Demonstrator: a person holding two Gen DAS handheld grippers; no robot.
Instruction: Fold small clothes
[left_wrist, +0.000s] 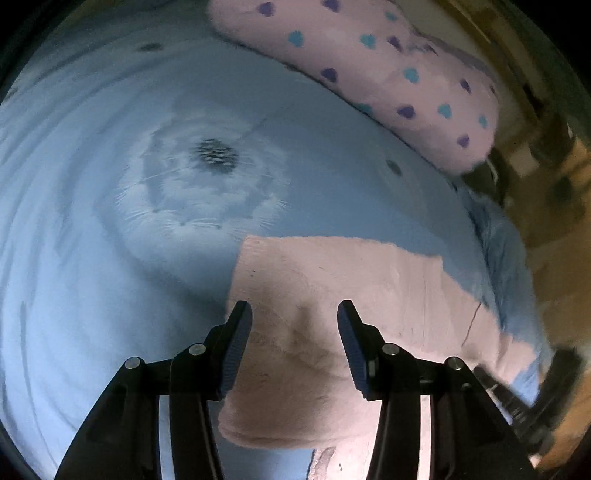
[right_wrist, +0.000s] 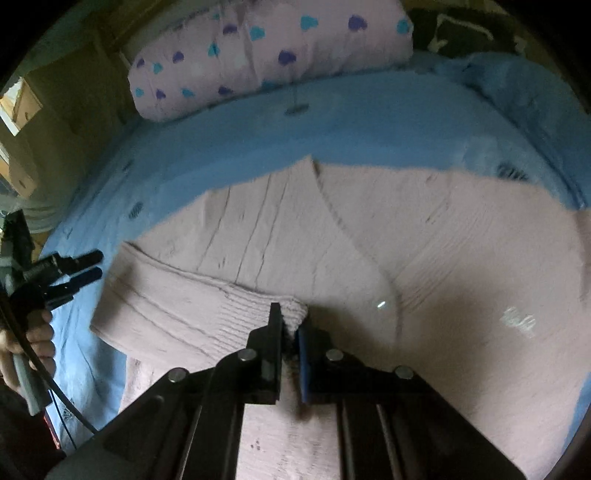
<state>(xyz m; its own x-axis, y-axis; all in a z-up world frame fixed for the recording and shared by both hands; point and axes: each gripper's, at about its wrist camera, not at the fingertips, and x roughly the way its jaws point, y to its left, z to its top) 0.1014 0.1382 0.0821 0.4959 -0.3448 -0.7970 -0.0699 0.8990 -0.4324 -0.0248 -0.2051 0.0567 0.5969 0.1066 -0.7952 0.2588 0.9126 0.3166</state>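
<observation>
Two grippers shown over pink knit garment spread on blue bedsheet. Right gripper clamped on ribbed cuff of folded-in sleeve, apparently so sleeve can be carried across body. Left gripper held wide apart, nothing gripped, folded pink fabric directly ahead beneath fingers; judged ready for next pinch. Sleeve's long axis runs leftward from right gripper. Heart-print pillow lies far ahead.

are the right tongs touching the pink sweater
Touching. The right wrist view shows the right tongs shut on a bunched ribbed fold of the pink sweater, fabric pinched between the two fingers.
</observation>
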